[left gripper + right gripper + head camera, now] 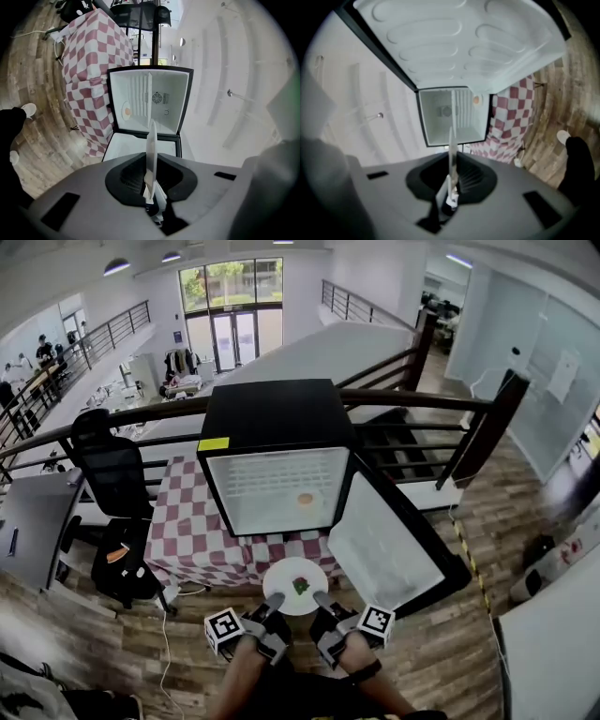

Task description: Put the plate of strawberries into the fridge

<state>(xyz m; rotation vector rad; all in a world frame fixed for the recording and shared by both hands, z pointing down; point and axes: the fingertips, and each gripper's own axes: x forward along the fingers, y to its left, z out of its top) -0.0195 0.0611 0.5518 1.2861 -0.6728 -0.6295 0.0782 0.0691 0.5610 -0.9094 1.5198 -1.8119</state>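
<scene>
One plate [285,577] sits level before one open fridge [272,427]. The left gripper [276,600] and right gripper [321,598], side by side, each pinch its near rim.

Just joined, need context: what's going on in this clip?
A person holds a round white plate carrying strawberries, with the left claw and right claw each clamped on its near rim. The plate hangs in front of the black mini fridge, which stands on a red-and-white checked tablecloth with its door open. The plate is not inside yet.
</scene>
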